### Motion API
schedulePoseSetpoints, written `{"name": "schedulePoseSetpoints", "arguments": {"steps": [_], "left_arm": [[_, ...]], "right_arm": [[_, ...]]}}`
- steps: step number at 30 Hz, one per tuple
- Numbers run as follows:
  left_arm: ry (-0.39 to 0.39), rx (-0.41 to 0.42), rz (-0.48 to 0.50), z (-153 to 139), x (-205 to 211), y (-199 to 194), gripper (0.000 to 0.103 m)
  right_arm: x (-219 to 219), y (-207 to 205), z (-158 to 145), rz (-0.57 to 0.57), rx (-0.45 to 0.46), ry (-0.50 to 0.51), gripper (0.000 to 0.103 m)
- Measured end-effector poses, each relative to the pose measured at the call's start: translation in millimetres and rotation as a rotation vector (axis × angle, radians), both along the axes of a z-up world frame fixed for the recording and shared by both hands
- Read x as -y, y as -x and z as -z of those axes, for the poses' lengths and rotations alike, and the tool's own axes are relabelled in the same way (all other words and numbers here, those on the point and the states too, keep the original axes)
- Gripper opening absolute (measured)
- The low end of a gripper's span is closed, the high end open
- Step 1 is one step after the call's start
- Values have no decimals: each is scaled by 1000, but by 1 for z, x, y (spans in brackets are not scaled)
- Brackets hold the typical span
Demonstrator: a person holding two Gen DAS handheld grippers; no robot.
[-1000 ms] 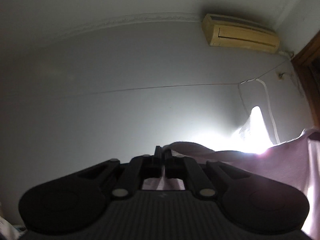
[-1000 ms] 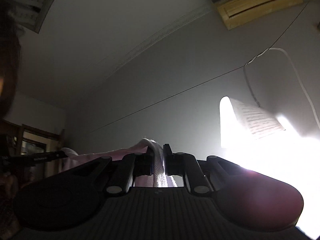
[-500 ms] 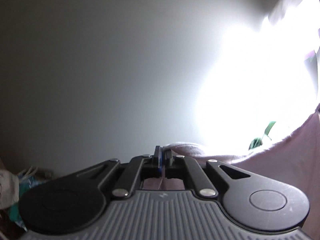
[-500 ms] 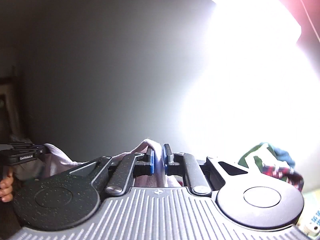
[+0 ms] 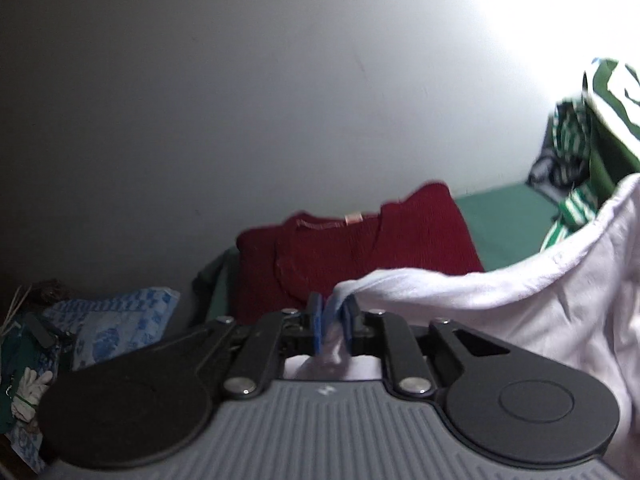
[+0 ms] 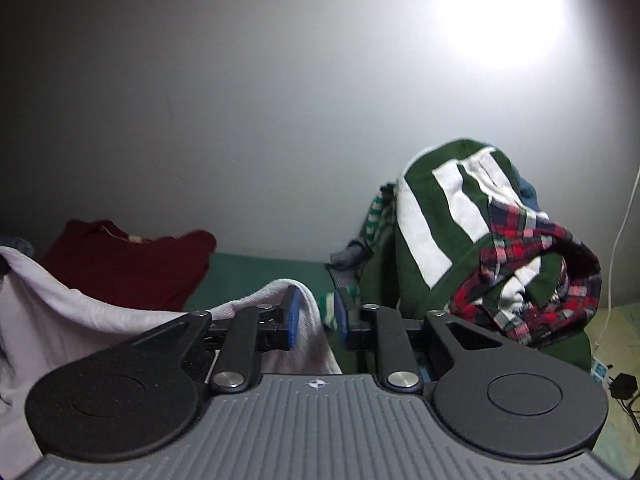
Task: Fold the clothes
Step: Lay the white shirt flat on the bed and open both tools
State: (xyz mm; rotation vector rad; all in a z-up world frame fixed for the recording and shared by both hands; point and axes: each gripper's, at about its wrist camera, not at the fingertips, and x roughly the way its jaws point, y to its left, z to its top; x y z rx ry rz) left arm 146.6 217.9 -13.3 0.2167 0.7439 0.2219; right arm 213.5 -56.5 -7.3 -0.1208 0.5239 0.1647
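Across the lower half of both frames, a pale pink garment [image 5: 500,304] is draped between the left gripper [image 5: 332,322] and right gripper [image 6: 316,316], whose jaws are opening around its edge; a folded red sweater [image 6: 128,268] is seen behind.

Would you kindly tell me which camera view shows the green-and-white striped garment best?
The right wrist view: the green-and-white striped garment is heaped near centre frame with a red plaid shirt over it. The left wrist view catches only part of it at the right edge, blurred and washed out by glare.
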Motion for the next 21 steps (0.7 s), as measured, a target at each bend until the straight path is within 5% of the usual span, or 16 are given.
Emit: {"name": "schedulePoseSetpoints", "arguments": {"steps": [4,7,8,11,15,21], "left_arm": [[66,-27,49,10,-17,-1,33],[90,-3,102,8,-24,34,58],[74,10,117,8,-25,47,58],[76,20,131,8,-31,101,59],[143,-16,112,13,-38,174,64],[354,-145,39,35,-42,255,67]], "right_arm": [[24,6,7,69,-39,-89,40],[51,34,4,-8,-96,-202,42],[58,49,5,-34,-114,-211,46],[70,96,30,-84,-166,-150,59],[98,164,58,-101,-268,-88,60],[119,234,82,-128,-404,-75,60]]}}
